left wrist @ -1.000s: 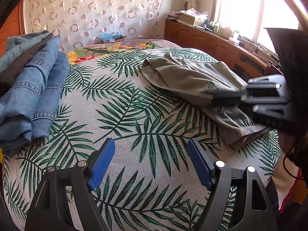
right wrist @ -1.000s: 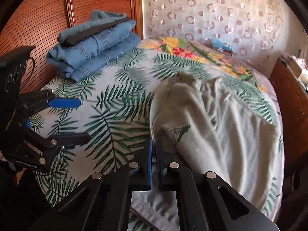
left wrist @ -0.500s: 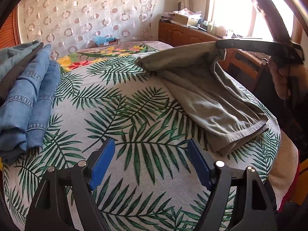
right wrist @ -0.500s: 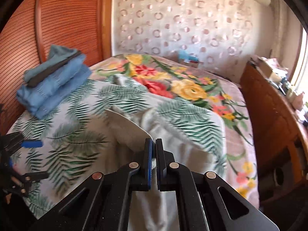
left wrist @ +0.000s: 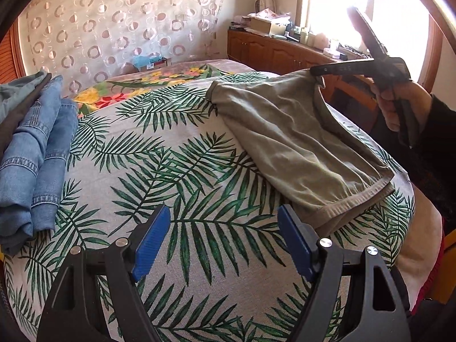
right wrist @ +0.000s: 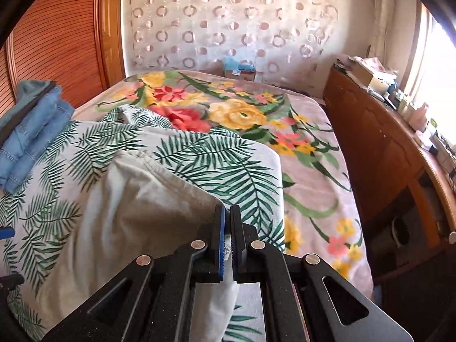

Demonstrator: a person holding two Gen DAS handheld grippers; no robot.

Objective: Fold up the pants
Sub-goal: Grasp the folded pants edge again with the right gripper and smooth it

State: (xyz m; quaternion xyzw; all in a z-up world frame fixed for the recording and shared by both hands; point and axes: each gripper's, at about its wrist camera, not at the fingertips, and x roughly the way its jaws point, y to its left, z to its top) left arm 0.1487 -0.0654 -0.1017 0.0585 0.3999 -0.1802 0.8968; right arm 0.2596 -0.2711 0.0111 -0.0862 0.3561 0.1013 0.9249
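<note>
So there's a bed (left wrist: 199, 171) with a palm-leaf cover (right wrist: 213, 159) thrown over a flowery blanket (right wrist: 307, 171), and the grey-green pants (left wrist: 285, 136) are lying across the right half of that cover, waistband end down near the front edge and one corner pulled up off the bed. A folded stack of jeans (left wrist: 31, 154) sits on the far left side, well apart from the pants. The right gripper (right wrist: 227, 236) is pinched tight on that raised corner of fabric, while the left gripper (left wrist: 223, 242) hangs over bare leaf print with its blue pads (left wrist: 149, 242) spread wide and nothing in them.
</note>
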